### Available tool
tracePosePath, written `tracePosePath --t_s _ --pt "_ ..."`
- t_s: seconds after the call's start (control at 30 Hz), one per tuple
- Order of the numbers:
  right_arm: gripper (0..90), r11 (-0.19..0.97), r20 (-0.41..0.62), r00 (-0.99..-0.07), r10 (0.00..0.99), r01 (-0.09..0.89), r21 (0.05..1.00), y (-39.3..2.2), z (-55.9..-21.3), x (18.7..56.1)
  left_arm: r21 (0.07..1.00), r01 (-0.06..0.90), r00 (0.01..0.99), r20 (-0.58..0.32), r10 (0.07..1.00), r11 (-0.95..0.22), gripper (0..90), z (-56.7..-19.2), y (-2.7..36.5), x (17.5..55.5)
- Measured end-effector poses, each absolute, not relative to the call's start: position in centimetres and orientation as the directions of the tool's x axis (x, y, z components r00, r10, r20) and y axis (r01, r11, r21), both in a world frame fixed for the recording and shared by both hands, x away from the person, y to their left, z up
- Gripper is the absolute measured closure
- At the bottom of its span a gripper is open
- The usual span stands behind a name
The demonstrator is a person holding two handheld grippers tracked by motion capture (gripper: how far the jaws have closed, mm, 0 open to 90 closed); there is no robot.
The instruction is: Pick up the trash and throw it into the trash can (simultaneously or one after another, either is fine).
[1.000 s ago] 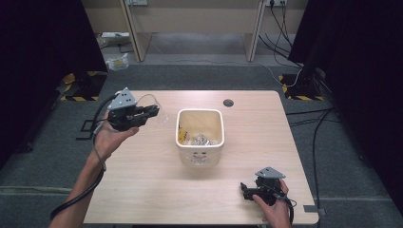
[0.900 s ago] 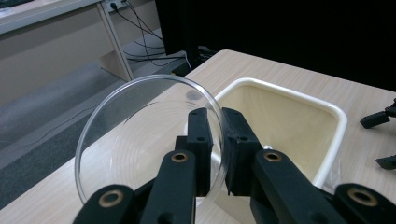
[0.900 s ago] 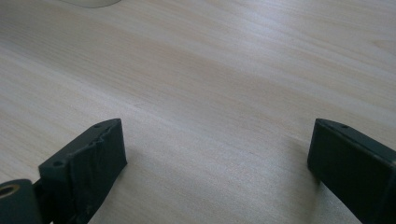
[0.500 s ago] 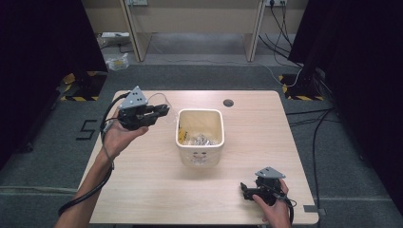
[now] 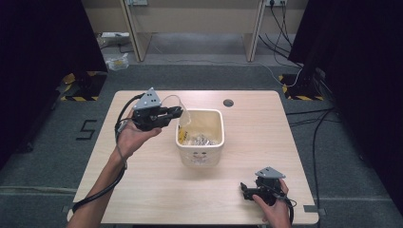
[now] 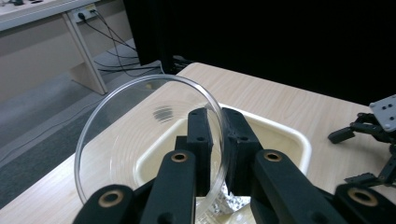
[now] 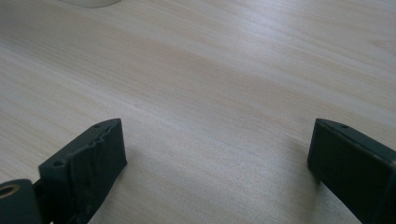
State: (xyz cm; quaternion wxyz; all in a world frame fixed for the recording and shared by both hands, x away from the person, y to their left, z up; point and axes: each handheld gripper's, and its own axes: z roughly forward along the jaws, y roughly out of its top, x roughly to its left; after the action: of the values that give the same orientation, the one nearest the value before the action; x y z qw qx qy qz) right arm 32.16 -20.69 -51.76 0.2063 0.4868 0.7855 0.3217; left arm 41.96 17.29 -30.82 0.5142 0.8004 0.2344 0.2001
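My left gripper (image 5: 177,112) is shut on the rim of a clear glass bowl (image 5: 183,113), held tilted on its side above the left edge of a cream bin (image 5: 199,154). In the left gripper view the clear glass bowl (image 6: 126,135) is pinched between the jaws, my left gripper (image 6: 215,140) over the cream bin (image 6: 280,135). Crumpled foil (image 5: 199,139) and a yellow scrap lie inside the bin. My right gripper (image 5: 244,189) rests on the table (image 5: 157,190) near the front right, open, its fingertips (image 7: 95,154) wide apart over bare wood.
A round dark cable hole (image 5: 228,102) sits in the table's far edge. Cables trail from both grippers. The other gripper (image 6: 373,135) appears at the right of the left gripper view. Grey carpet and desk legs surround the table.
My left gripper has carried the glass bowl rightward, from the table's left side to just over the bin's left rim. The right gripper has stayed put.
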Motion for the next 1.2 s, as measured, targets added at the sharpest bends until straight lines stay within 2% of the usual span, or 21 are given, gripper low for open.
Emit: tracePosePath --t_s 0.47,1.2 --pt "4.7 0.318 -0.009 -0.441 0.898 0.633 0.706 -20.7 -51.8 32.1 0.908 0.187 0.844 0.046 0.534 -0.374 81.5 -32.5 14.4 42.2" --pt "4.7 0.320 -0.011 -0.442 0.897 0.632 0.706 -20.7 -51.8 32.1 0.858 0.249 0.866 0.010 0.500 -0.448 80.9 -36.0 12.2 43.3"
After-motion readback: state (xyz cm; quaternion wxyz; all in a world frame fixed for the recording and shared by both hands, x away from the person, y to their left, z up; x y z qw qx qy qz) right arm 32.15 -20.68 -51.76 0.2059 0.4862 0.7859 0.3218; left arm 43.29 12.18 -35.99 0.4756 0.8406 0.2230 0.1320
